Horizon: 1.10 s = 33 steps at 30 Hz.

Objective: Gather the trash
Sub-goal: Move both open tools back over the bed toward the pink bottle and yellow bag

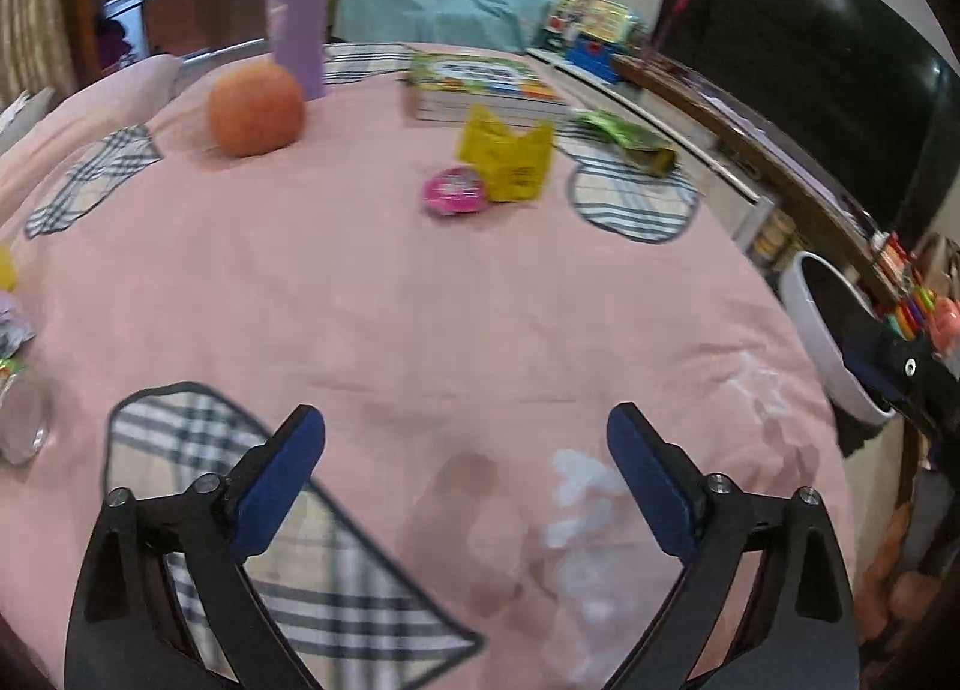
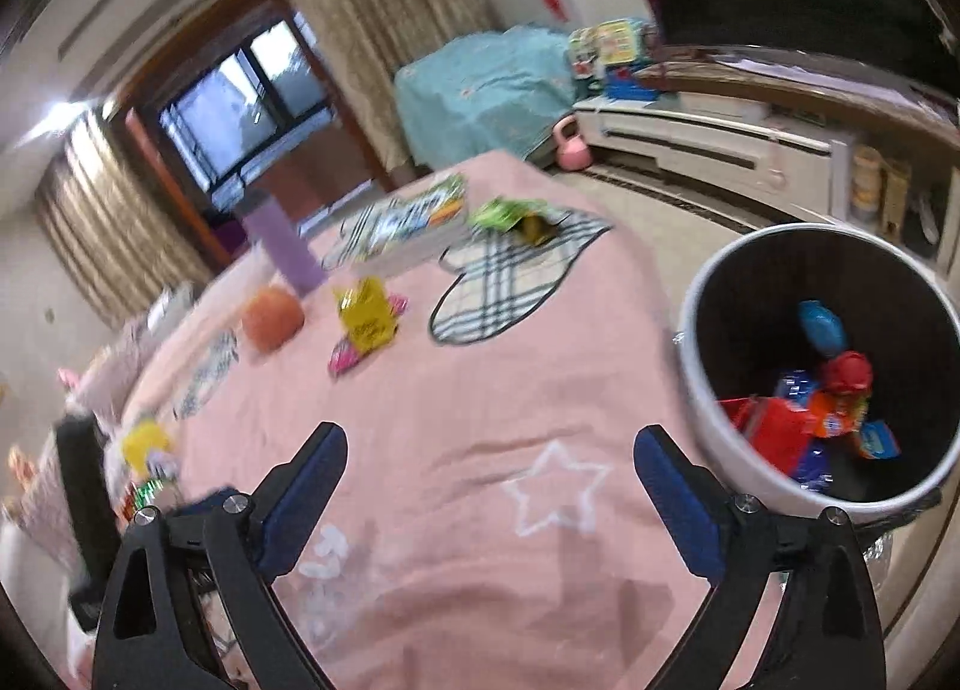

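Claws, two, both spread, empty: left claw [image 1: 465,438]; right claw [image 2: 489,459]; one bin [image 2: 696,342].

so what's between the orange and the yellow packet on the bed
Bare pink bedspread between the orange and the yellow packet, shown in the left wrist view.

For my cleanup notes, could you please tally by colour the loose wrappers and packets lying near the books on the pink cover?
Yellow packet: 1
Pink round wrapper: 1
Green wrapper: 1
Total: 3
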Each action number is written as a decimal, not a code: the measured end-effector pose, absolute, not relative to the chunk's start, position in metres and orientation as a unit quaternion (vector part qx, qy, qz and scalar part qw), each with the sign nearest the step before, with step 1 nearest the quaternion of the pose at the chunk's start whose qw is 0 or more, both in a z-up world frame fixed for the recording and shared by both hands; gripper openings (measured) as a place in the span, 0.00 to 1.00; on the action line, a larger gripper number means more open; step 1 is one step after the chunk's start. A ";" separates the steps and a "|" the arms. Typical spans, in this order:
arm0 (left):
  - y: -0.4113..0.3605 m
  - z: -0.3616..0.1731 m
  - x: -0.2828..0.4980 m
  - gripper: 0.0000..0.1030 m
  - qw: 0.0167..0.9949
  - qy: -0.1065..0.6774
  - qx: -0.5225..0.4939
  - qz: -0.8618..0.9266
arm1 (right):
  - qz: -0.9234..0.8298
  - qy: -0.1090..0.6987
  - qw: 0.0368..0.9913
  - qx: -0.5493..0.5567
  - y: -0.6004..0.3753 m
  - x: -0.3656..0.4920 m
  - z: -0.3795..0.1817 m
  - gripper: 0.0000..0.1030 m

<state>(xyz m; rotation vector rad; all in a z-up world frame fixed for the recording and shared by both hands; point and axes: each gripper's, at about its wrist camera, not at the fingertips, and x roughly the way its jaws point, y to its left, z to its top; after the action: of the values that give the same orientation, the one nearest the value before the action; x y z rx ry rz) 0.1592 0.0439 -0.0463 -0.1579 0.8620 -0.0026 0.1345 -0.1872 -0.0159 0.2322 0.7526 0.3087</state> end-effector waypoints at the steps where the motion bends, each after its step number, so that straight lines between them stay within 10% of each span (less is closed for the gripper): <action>1: 0.047 -0.047 0.158 0.96 0.905 0.418 -0.076 0.002 | 0.154 0.369 0.910 0.107 -0.180 0.136 -0.018 0.95; 33: 0.093 -0.060 0.194 0.96 0.916 0.396 -0.053 0.033 | 0.206 0.399 0.888 0.104 -0.102 0.213 -0.056 0.97</action>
<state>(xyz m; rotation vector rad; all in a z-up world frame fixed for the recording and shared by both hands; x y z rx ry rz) 0.1940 0.0930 -0.0601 -0.1090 0.8143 0.0684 0.2135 -0.1019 -0.0563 0.2170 0.8287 0.4276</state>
